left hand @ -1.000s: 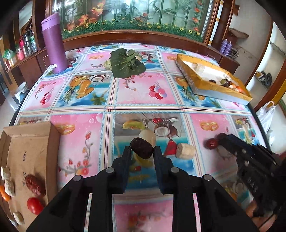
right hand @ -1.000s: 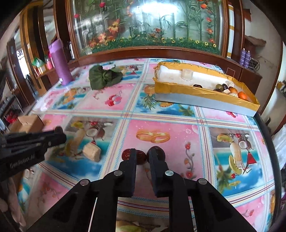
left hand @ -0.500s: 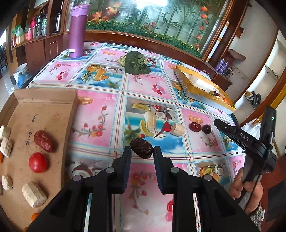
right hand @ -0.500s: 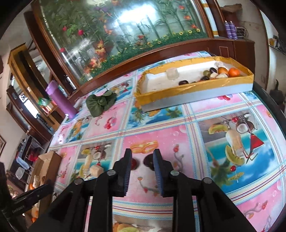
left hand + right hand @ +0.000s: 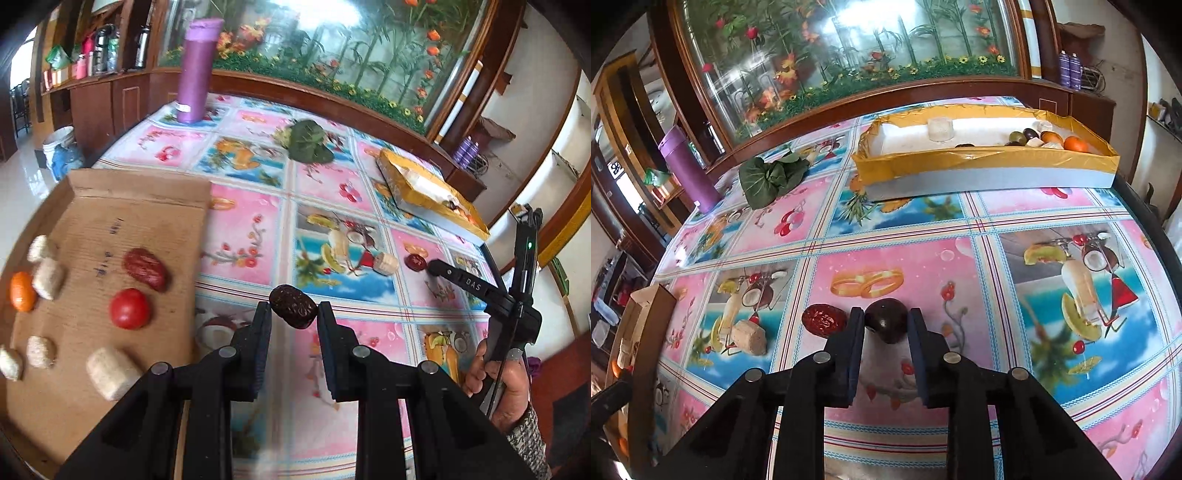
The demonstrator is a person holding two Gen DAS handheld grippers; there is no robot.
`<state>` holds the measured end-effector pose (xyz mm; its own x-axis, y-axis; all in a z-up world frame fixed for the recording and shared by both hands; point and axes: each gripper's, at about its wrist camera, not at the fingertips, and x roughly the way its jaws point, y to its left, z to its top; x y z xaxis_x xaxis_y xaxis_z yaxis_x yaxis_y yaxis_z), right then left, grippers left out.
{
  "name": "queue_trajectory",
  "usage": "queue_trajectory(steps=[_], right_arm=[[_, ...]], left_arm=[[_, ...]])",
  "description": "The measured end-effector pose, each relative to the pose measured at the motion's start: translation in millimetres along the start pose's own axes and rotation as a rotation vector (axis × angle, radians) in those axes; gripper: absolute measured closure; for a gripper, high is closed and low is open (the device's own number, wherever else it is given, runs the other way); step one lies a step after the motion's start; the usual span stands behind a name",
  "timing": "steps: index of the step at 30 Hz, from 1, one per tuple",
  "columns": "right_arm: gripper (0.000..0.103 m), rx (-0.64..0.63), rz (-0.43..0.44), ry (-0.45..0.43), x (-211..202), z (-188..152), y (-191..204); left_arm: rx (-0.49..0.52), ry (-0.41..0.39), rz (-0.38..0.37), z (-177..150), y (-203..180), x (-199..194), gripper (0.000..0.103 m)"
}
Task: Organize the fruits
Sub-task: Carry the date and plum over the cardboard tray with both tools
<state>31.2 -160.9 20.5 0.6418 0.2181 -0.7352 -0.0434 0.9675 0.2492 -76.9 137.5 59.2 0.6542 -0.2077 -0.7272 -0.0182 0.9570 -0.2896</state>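
Observation:
My left gripper (image 5: pixel 293 314) is shut on a dark wrinkled date (image 5: pixel 293 305) and holds it above the table just right of the cardboard tray (image 5: pixel 110 221). The tray holds a red date (image 5: pixel 145 268), a tomato (image 5: pixel 129 308), an orange fruit (image 5: pixel 21 291) and several pale chunks. My right gripper (image 5: pixel 886 325) is shut on a dark round plum (image 5: pixel 887 320) at table level. A red date (image 5: pixel 824 319) and a pale chunk (image 5: pixel 749 336) lie just left of it. The right gripper also shows in the left wrist view (image 5: pixel 434 266).
A gold-rimmed white box (image 5: pixel 990 162) with several fruits stands at the far right. A green leaf bundle (image 5: pixel 772 179) and a purple bottle (image 5: pixel 687 170) stand at the back. The table edge (image 5: pixel 1145 214) runs along the right.
My left gripper has carried the dark date left, toward the cardboard tray. My right gripper has closed in on the dark plum and now grips it.

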Motion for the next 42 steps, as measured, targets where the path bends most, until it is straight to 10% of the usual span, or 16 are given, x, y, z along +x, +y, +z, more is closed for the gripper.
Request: queue_trajectory(steps=[16, 27, 42], right_arm=[[0.078, -0.024, -0.043, -0.057, -31, -5, 21], [0.078, -0.268, 0.181, -0.072, -77, -20, 156], [0.077, -0.523, 0.398, 0.150, 3, -44, 330]], left_arm=[[-0.160, -0.148, 0.151, 2, 103, -67, 0.078], [-0.128, -0.083, 0.227, 5, 147, -50, 0.078], [-0.003, 0.116, 0.290, 78, 181, 11, 0.078]])
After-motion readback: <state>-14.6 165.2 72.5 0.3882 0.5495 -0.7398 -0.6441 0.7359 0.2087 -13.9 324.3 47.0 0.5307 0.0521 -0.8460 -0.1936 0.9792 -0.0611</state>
